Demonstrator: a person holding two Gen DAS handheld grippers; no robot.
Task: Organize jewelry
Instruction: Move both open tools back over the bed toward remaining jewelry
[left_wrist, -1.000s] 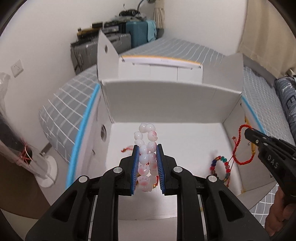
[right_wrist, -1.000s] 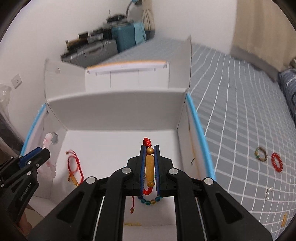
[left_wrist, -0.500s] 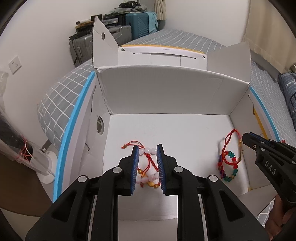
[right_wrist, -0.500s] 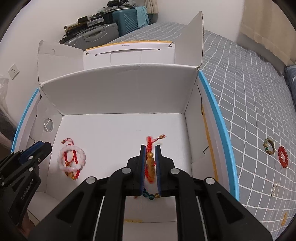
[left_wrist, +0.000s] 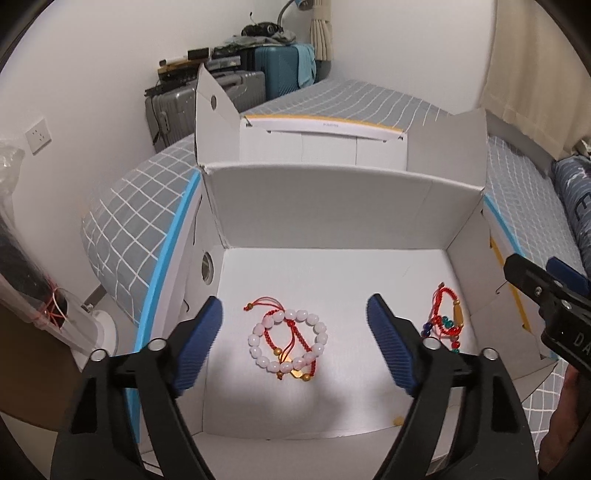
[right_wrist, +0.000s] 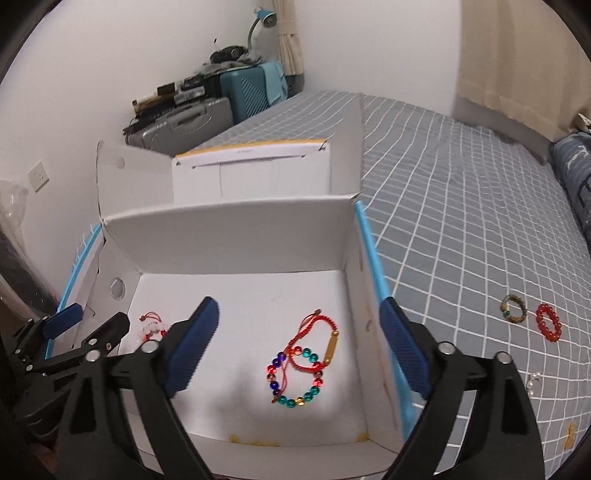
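Observation:
A white cardboard box (left_wrist: 332, 199) stands open on the bed. My left gripper (left_wrist: 295, 345) is open and empty above the box floor. Below it lie a pink bead bracelet (left_wrist: 286, 341) and a red cord bracelet (left_wrist: 271, 326), tangled together. My right gripper (right_wrist: 297, 349) is open and empty over the right part of the box (right_wrist: 229, 236). Below it lie a red cord bracelet with a gold tube (right_wrist: 325, 341) and a multicoloured bead bracelet (right_wrist: 295, 380). That pair also shows in the left wrist view (left_wrist: 445, 321).
On the grey checked bedspread (right_wrist: 461, 221) right of the box lie a green-brown bead bracelet (right_wrist: 513, 308), a red bead bracelet (right_wrist: 548, 326), a small white pearl piece (right_wrist: 532, 382) and a small yellow piece (right_wrist: 570, 432). Suitcases (right_wrist: 207, 114) stand by the far wall.
Both grippers have opened and let go. The pink bead bracelet and the red cord bracelet with gold tube now lie on the box floor. Both grippers have pulled up and back.

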